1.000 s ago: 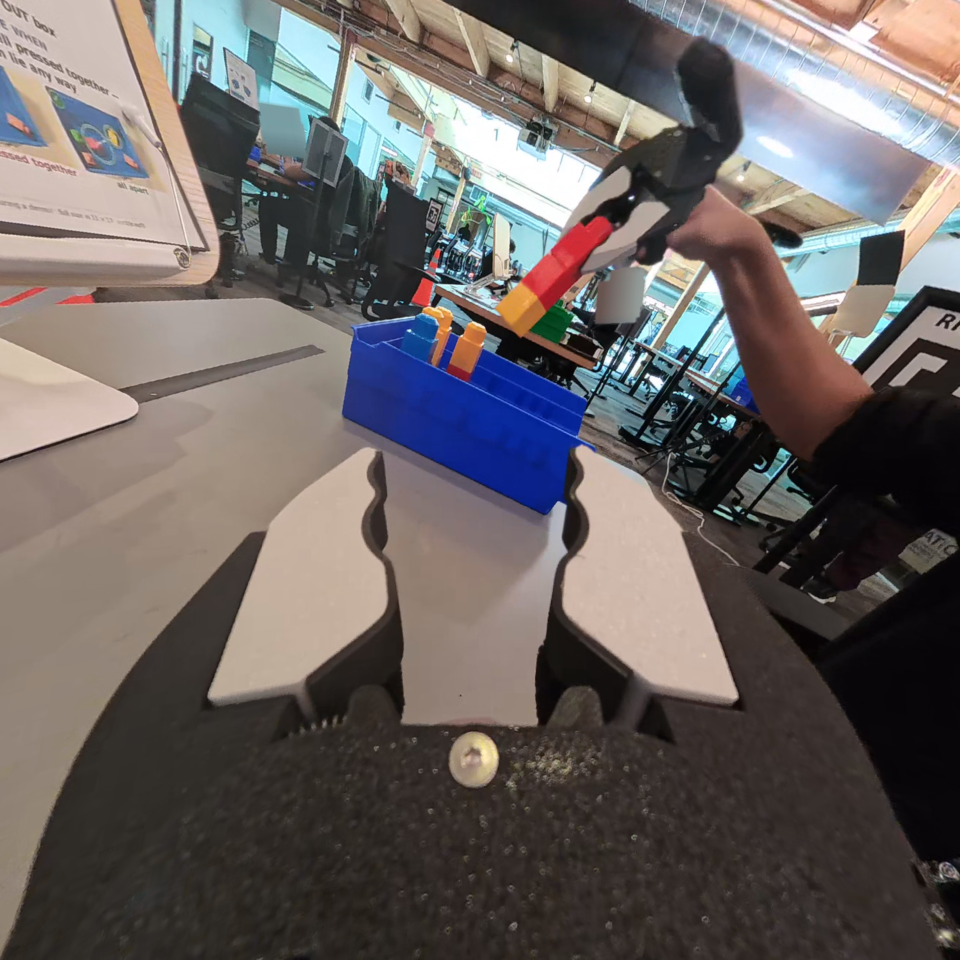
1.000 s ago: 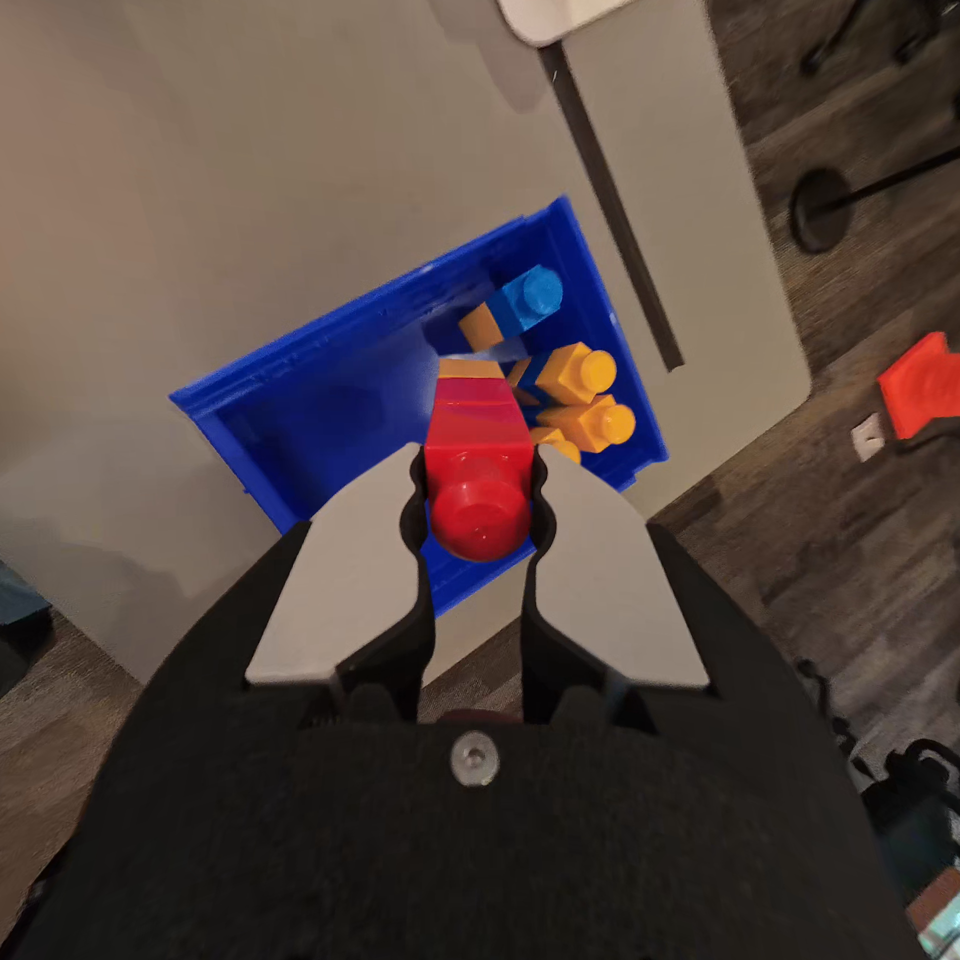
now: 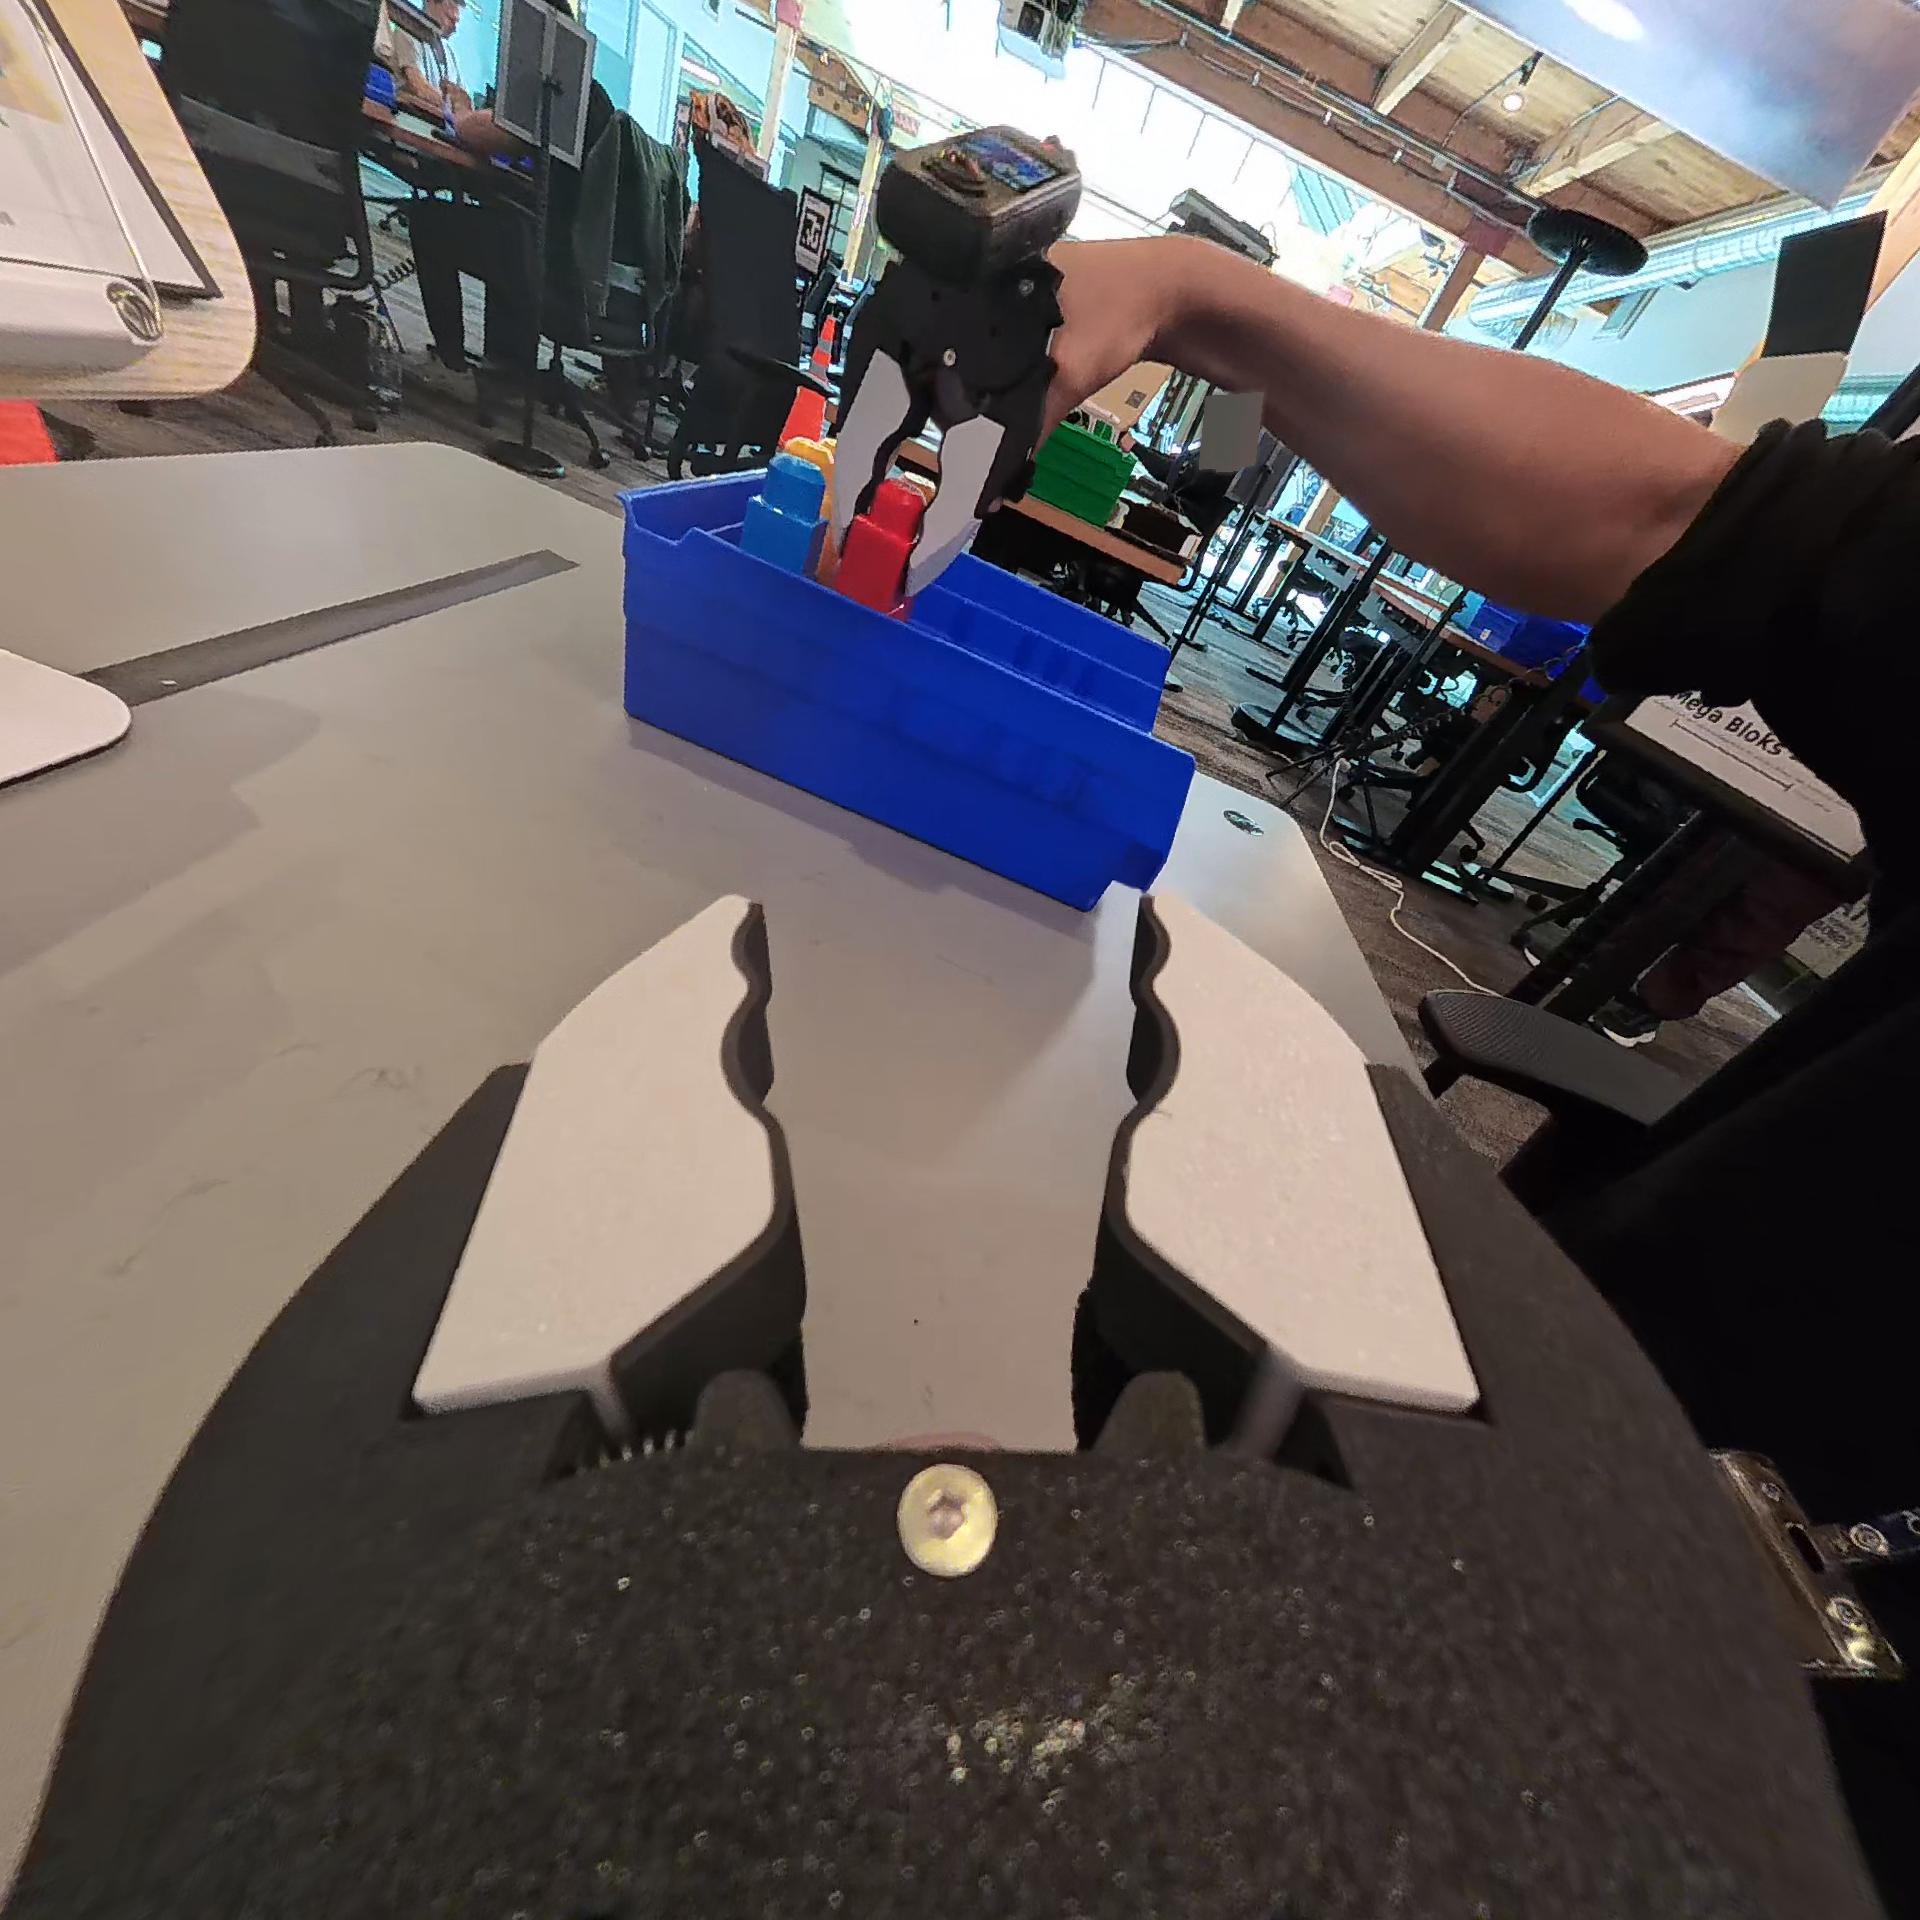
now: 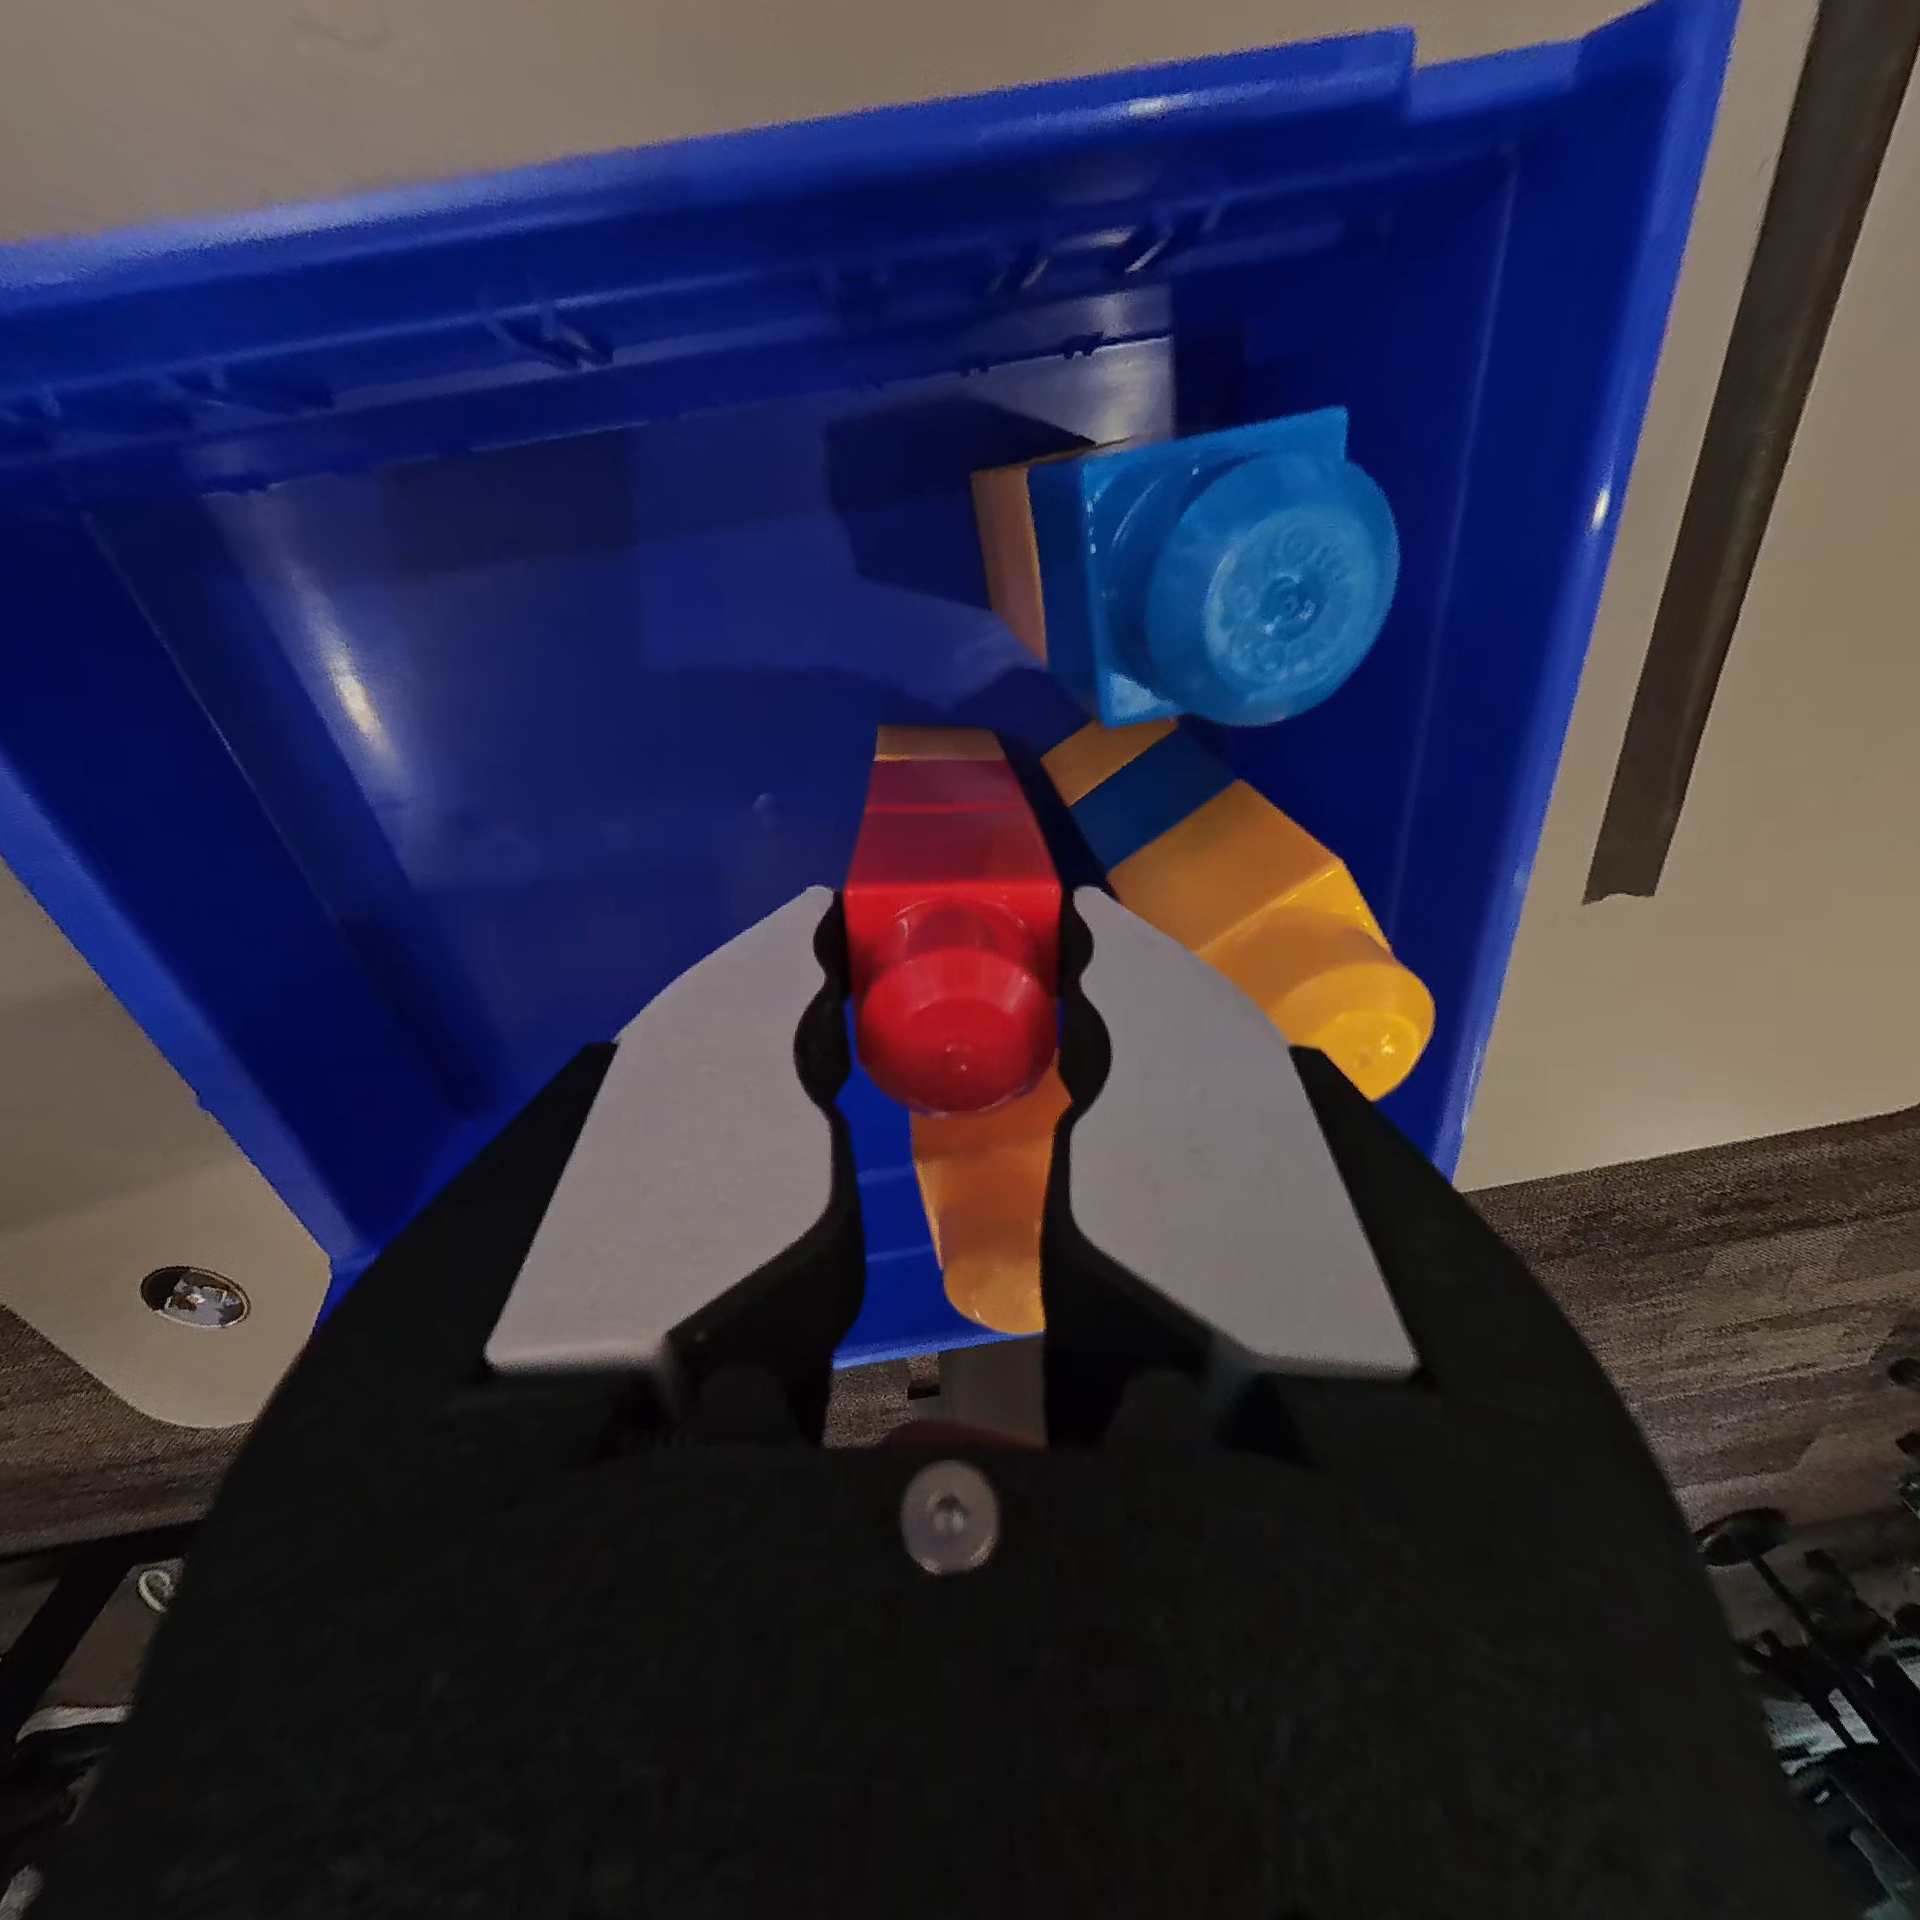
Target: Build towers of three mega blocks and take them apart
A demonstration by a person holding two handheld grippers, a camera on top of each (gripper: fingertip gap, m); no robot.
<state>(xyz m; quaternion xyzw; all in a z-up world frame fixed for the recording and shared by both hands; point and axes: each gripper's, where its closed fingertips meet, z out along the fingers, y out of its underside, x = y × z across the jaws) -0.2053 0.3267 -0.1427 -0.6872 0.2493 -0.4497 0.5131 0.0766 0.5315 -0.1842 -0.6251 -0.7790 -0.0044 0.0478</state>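
Since the earlier frame, the right tongs (image 4: 954, 1003) have been lowered from above the blue bin (image 3: 914, 717) into it; the left tongs (image 3: 945, 1049) have been left released over the bare tabletop (image 3: 312, 935), nothing between the fingers, the bin just ahead of the tips.

The red-topped tower (image 4: 951, 914) is seen between the fingers of the right tongs, inside the bin. The jaws are set close about the red top block, slim gaps at its sides; whether it is gripped cannot be told. The tower's long axis runs along the fingers, stud toward the wrist camera, an orange block at the far end toward the bin floor. In the left wrist view it stands near upright.

Bin contents: a blue-topped tower (image 4: 1205, 566) ahead and right of the right tongs, stud toward the camera; an orange tower with a blue middle block (image 4: 1236, 883) lying tilted, just right of the fingers; an orange piece (image 4: 987, 1216) under the jaws.
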